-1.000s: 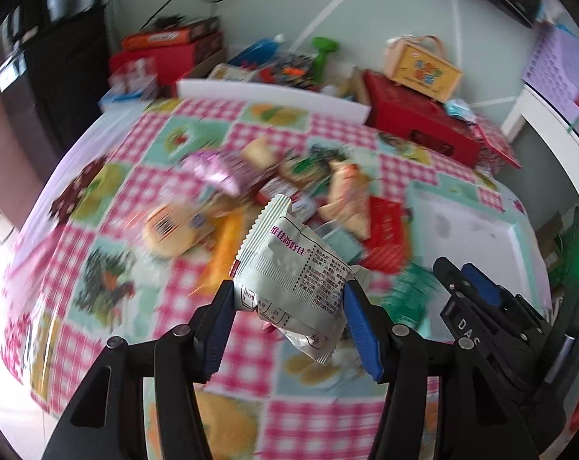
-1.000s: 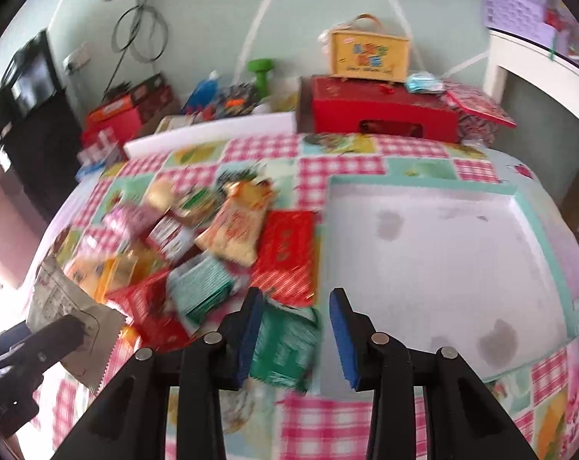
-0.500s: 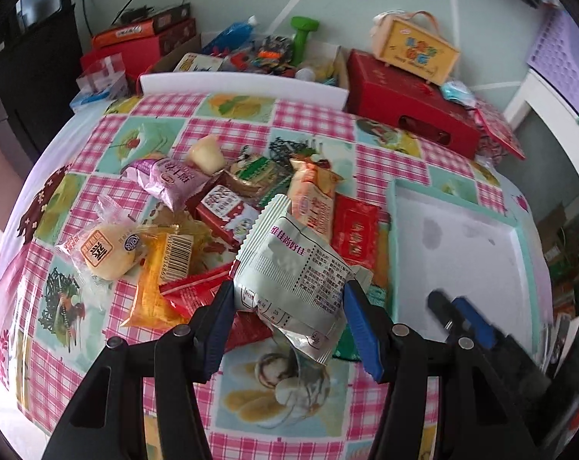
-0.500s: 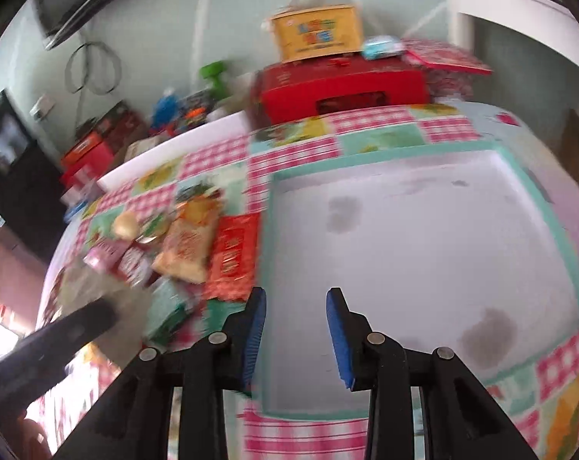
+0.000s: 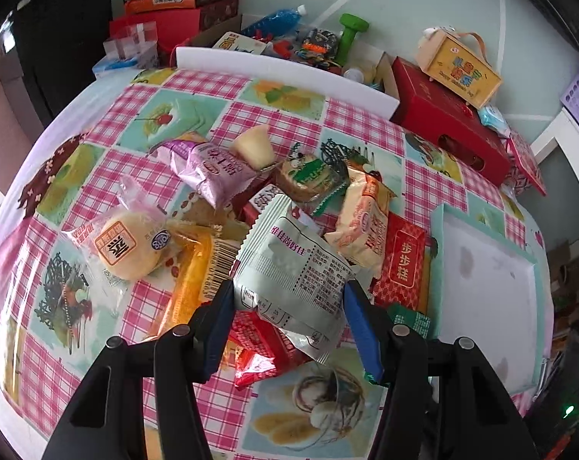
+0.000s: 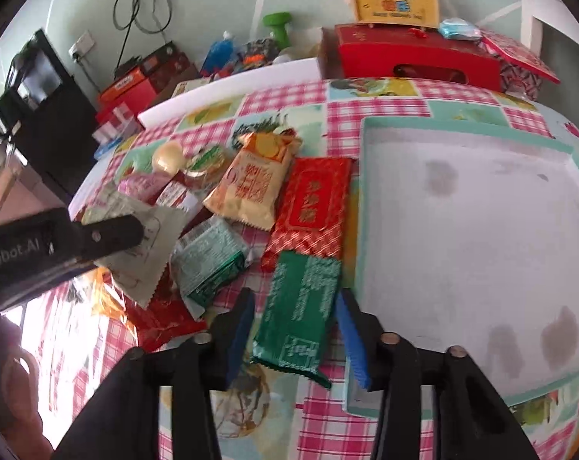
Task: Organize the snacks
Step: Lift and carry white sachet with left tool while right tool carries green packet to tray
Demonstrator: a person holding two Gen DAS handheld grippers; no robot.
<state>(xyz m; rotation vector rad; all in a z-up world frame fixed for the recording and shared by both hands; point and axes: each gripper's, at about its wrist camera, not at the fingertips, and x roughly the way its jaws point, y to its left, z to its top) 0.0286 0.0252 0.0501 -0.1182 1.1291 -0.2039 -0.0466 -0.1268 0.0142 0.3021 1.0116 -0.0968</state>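
Through the left wrist camera, we are holding a pale grey-green snack packet point(image 5: 295, 274) clenched between the blue pads of the left gripper point(image 5: 289, 306), lifted above the pile so that it can, we judge, be carried over to the tray on the right. Below it the other snacks are lying heaped on the checked tablecloth point(image 5: 143, 306): a round bun in clear wrap point(image 5: 128, 245) to the left, a purple packet point(image 5: 212, 170) farther off, a cream and orange packet point(image 5: 364, 230) and a red packet with gold lettering point(image 5: 402, 264) to the right. The white tray with a teal rim point(image 5: 438, 253) is sitting at the right of the pile, and what we are seeing of its floor is holding no snacks, only grey smudges. Through the right wrist camera, we are opening the jaws of the right gripper point(image 6: 297, 337) around a long green packet point(image 6: 300, 310) lying on the cloth just beside the tray's near left corner; the pads are standing clear of its sides, so nothing is gripped there. We are straddling it lengthwise, probably so the pads can close across its narrow width. The tray point(image 6: 369, 199) is filling the right of this view, bare of snacks.
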